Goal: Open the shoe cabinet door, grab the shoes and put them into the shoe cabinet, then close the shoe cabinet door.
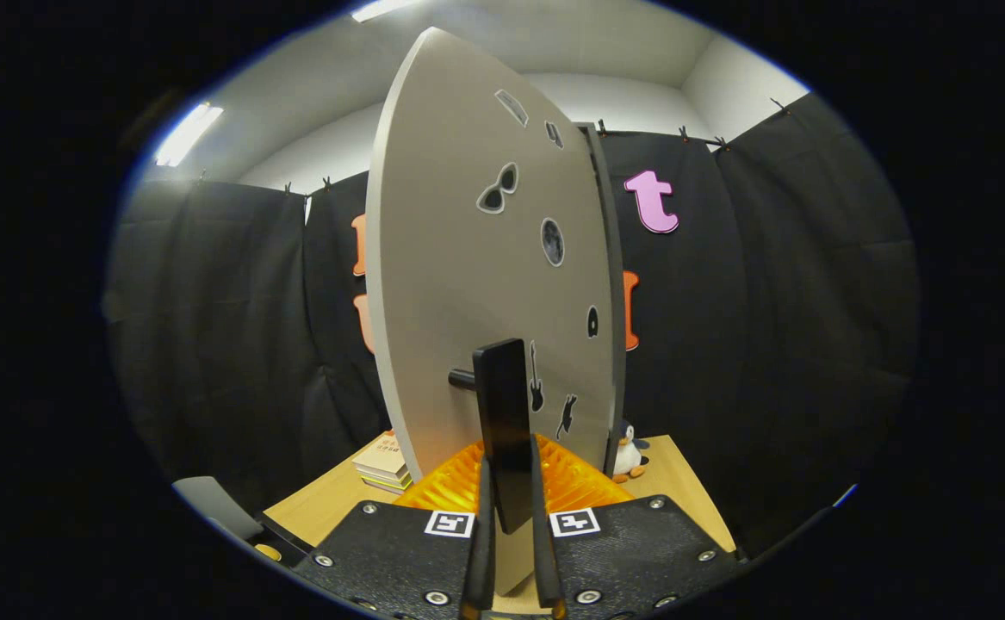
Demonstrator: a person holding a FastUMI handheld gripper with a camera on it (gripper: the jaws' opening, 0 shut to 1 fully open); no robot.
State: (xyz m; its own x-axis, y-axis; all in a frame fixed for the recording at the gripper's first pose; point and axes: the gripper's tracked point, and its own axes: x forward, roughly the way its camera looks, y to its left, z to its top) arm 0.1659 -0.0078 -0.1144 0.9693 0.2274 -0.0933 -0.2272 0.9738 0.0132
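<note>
The shoe cabinet's flat, pale grey door, a rigid board dotted with small black stickers, stood swung partly out, edge-on just ahead of my fingers and rising well above them. Its black bar handle stood upright off the panel on a short black peg, and that was where I had taken hold: my hand-held gripper was clenched on the handle's lower end, one finger pressing each flat side. I judged the handle the only sensible grip, since the door's face offered nothing to pinch and its edge was too broad. The bar looked smooth and hard, so I reckoned it could slide between the pads if I pulled at an angle; a steady pull along the swing of the hinge seemed safer. The door itself looked stiff and light, likely to turn freely rather than flex.

Behind the door's far edge ran the dark cabinet frame. Below, something ribbed and bright orange lay just beyond my fingers; I could not tell what it was. A short stack of pale books sat left of the door on the light wooden worktop, and a small black-and-white penguin toy stood at the frame's foot.
</note>
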